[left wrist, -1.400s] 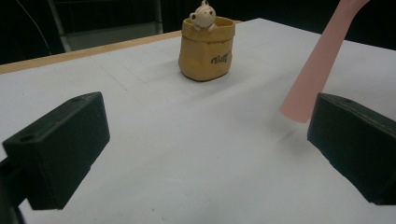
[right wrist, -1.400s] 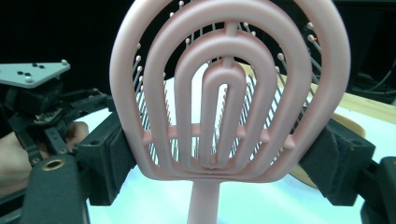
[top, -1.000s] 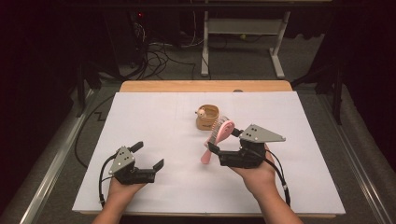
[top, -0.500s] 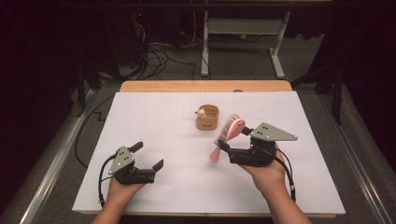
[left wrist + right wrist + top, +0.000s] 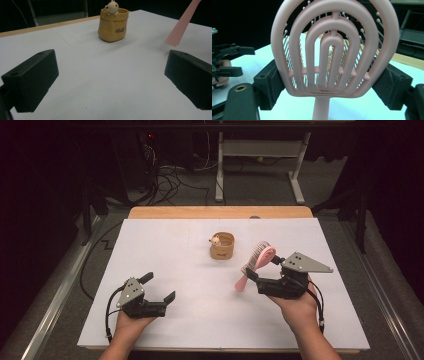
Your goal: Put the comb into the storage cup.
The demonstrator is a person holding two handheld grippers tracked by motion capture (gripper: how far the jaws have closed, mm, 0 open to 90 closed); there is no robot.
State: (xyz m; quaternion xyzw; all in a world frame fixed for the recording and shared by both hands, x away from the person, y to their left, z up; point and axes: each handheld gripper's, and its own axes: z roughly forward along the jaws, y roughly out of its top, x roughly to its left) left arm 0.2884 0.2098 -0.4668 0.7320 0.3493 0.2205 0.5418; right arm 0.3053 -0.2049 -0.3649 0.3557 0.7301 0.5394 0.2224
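A pink brush (image 5: 257, 263) is grasped by the right gripper (image 5: 261, 271), its head clamped at both edges between the fingers (image 5: 268, 83), as the right gripper view makes plain; the brush is held clear of the table (image 5: 200, 320) at the right, handle slanting down toward the near left, bristled head up toward the far right; the step in hand is judged to be the carrying of the brush, most likely toward the cup (image 5: 222, 246), which stands near the middle of the table, just left of and beyond the brush; for the next move the handle would need to be brought over the cup's open mouth and tipped nearer to upright before it is lowered, and care would be called for, since the cup looks light and could be knocked over by a handle that catches its rim; the left gripper (image 5: 161, 292) is rested on the near left of the table, its fingers (image 5: 32, 80) released, spread wide with nothing between them; counted, there are one brush, one cup with one small figure (image 5: 216, 240) at its rim, two grippers and one table.
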